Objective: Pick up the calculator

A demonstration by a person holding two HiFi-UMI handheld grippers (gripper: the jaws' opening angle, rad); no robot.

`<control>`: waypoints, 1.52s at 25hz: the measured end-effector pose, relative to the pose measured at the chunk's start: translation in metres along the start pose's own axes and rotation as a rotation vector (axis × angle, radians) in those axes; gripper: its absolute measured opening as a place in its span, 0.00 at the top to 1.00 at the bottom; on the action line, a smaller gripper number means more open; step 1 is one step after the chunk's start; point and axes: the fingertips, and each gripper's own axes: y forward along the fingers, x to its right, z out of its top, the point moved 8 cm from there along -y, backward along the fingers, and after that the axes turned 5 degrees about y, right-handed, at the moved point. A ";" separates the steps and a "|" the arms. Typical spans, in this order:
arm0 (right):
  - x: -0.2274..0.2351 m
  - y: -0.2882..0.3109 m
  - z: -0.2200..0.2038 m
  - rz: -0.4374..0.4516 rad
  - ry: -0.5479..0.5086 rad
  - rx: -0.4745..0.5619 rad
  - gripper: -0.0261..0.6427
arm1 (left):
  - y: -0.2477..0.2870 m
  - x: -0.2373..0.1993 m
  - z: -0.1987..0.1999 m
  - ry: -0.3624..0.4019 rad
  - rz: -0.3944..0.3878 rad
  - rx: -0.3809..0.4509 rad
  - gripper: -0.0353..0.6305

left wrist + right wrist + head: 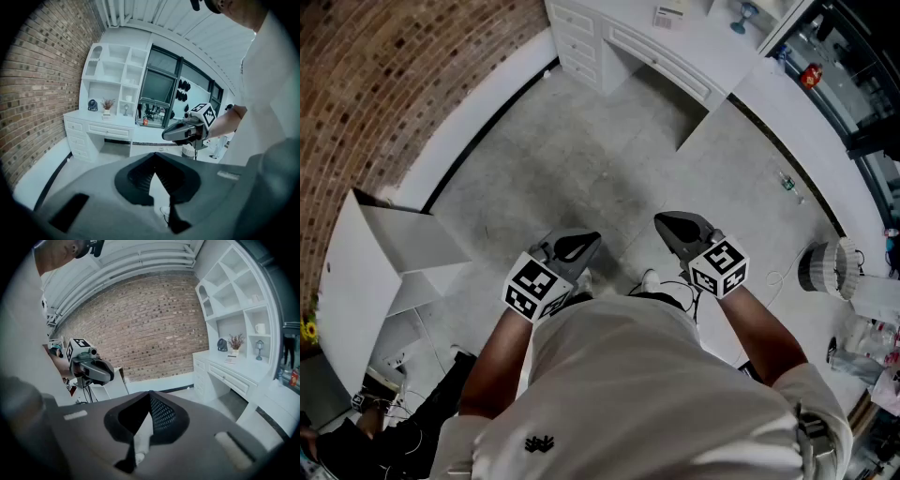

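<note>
No calculator can be made out for certain. A small flat rectangular thing [670,16] lies on the white desk [623,42] far ahead, too small to identify; in the right gripper view the same thing [230,359] shows on the desk top. My left gripper [586,242] and right gripper [666,223] are held side by side at waist height over the grey floor, well short of the desk. Each is shut with nothing between its jaws. The left gripper view shows the right gripper [168,133], and the right gripper view shows the left gripper [108,373].
A brick wall [384,84] runs along the left. White panels [394,244] stand at the left near my feet, with cables below them. A small fan [830,267] and a bottle [787,183] sit on the floor at the right. Shelves [112,70] rise above the desk.
</note>
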 end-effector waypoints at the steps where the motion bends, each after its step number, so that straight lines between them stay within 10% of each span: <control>1: -0.010 0.010 0.000 0.000 0.000 -0.006 0.95 | -0.010 -0.005 -0.006 -0.002 -0.003 0.002 0.94; 6: -0.055 0.060 0.003 0.004 -0.006 -0.025 0.95 | -0.057 -0.034 -0.035 -0.030 -0.004 0.013 0.93; 16: -0.070 0.100 0.016 -0.018 0.006 -0.052 0.94 | -0.078 -0.113 -0.037 -0.118 -0.049 0.097 0.63; 38: 0.210 0.165 0.129 -0.166 0.116 0.033 0.94 | 0.148 -0.338 0.145 -0.046 -0.197 0.054 0.59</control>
